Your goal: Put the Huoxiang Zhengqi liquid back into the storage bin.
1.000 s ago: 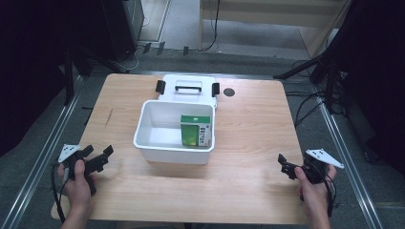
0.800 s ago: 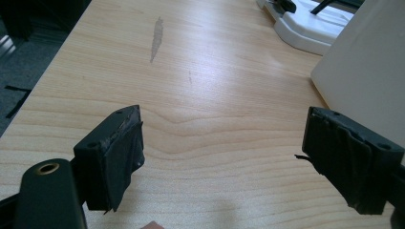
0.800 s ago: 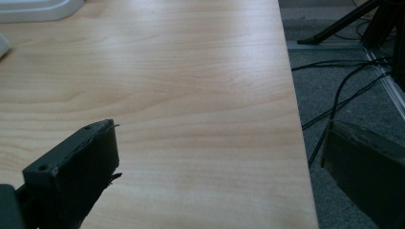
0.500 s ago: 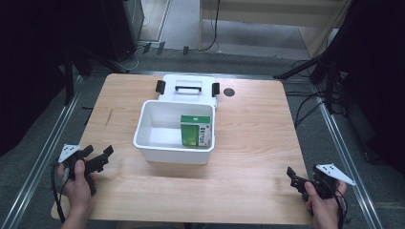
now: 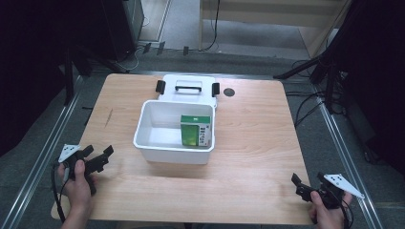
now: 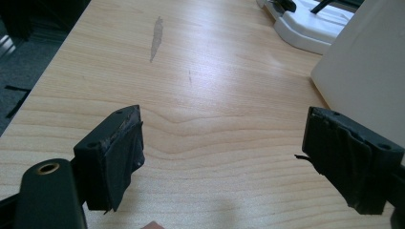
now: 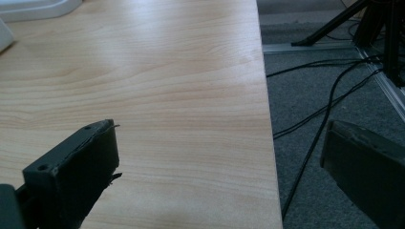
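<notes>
Both grippers parked at the bench [image 5: 258,143] near corners, left gripper [image 5: 98,160] and right gripper [image 5: 302,183] jaws wide, empty; green carton [image 5: 196,130] upright in white bin [image 5: 174,155], lid [image 5: 188,88] behind.

Black two-jaw grippers [image 5: 98,160], worn pads, grey three-cornered plates, trailing black cables.

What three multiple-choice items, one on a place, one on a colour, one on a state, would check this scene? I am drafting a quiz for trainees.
1. Where is the green box?
A. inside the white bin
B. on the lid
C. on the floor

2. What colour are the lid's clips?
A. red
B. black
C. yellow

3. How stand the jaws of the left gripper?
A. shut on the box
B. shut, empty
C. open, empty

Key: 1 A, the bin's walls surround it; 2 B, dark clips flank the handle; 3 C, bare table shows between them.
</notes>
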Motion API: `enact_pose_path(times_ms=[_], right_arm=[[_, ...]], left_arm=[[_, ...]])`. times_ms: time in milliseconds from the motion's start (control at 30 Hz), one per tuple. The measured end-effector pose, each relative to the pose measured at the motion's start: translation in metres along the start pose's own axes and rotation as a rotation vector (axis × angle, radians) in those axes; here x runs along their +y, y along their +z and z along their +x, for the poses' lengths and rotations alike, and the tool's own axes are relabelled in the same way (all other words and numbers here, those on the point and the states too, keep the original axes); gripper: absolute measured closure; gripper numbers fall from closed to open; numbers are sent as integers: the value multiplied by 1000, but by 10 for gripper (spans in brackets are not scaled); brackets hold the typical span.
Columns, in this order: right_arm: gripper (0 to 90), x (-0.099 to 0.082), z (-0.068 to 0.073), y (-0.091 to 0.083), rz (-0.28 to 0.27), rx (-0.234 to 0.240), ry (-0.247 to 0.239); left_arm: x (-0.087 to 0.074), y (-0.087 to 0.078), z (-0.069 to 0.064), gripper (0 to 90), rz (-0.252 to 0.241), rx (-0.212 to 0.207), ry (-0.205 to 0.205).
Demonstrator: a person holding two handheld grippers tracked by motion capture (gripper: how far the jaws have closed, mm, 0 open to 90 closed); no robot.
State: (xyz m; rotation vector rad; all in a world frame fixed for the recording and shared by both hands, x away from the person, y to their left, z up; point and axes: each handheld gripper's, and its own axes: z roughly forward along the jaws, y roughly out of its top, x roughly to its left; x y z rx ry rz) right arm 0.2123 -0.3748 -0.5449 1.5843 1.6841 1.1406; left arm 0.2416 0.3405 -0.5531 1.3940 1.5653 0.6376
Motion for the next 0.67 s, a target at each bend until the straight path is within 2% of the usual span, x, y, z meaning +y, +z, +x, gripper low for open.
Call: enact_pose_path(times_ms=[267, 433, 667], right_arm=[[0, -3, 3, -1, 5, 8, -23], [0, -2, 8, 2, 32, -7, -68], [0, -1, 4, 4, 47, 13, -41]], left_arm=[[0, 1, -1, 151, 5, -2, 13], [0, 1, -1, 151, 4, -2, 11], [0, 1, -1, 151, 3, -4, 10]])
